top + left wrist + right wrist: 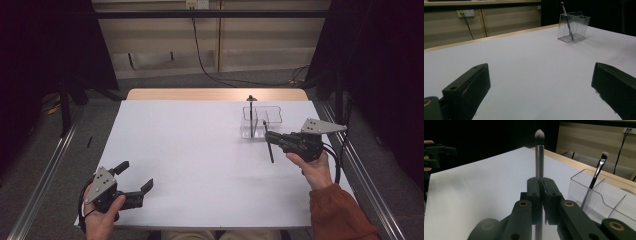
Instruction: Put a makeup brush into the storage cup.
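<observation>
My right gripper (267, 136) hovers at the right of the white table (200, 160), shut on a makeup brush (270, 152). In the right gripper view the brush (539, 157) stands upright between the closed jaws (541, 182), grey bristles on top. Just beyond it is a clear acrylic organizer (248, 127) (599, 202) with a second, thinner brush (250, 107) (599, 170) leaning in one compartment. My left gripper (136, 175) rests at the near left corner, open with nothing between its jaws (540, 82). From there the organizer (574, 26) and its brush (567, 18) show far off.
A wooden strip (215, 94) borders the table's far edge. Metal rails (45, 175) run along the floor on both sides. A black cable (200, 55) hangs from a wall socket behind. The other hand's gripper (436, 155) shows at the left of the right gripper view.
</observation>
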Available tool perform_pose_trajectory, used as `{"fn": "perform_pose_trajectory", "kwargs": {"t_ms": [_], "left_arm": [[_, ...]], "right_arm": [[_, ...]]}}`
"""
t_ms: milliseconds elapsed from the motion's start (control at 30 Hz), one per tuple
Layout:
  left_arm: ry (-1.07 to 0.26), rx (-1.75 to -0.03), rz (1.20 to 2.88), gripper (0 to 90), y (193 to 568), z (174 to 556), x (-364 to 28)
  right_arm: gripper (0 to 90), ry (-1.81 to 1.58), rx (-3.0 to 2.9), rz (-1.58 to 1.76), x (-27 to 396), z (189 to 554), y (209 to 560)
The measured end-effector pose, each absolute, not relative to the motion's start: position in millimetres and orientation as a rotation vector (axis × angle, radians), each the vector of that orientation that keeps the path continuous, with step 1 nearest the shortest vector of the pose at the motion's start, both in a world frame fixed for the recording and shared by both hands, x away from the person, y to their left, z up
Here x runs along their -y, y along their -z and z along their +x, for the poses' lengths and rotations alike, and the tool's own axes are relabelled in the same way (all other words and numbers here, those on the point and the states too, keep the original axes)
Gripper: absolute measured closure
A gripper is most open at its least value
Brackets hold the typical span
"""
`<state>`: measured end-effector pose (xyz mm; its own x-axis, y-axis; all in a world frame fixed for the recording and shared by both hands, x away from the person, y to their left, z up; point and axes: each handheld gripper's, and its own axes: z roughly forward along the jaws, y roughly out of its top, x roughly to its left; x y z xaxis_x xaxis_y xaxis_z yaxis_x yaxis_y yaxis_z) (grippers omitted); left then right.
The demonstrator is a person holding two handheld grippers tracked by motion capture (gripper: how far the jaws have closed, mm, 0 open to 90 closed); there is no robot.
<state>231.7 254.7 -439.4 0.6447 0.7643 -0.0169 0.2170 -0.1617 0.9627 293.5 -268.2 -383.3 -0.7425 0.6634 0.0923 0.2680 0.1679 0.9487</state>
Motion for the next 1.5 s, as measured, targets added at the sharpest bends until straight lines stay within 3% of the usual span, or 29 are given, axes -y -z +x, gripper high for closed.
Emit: {"fn": "perform_pose_trajectory", "kwargs": {"t_ms": [1500], "left_arm": [[-0.587, -0.802, 1.703, 2.1, 439.6, 231.5, -254.6]], "right_arm": [[84.4, -1.669, -1.970, 0.837, 247.3, 344.1, 331.0]]}}
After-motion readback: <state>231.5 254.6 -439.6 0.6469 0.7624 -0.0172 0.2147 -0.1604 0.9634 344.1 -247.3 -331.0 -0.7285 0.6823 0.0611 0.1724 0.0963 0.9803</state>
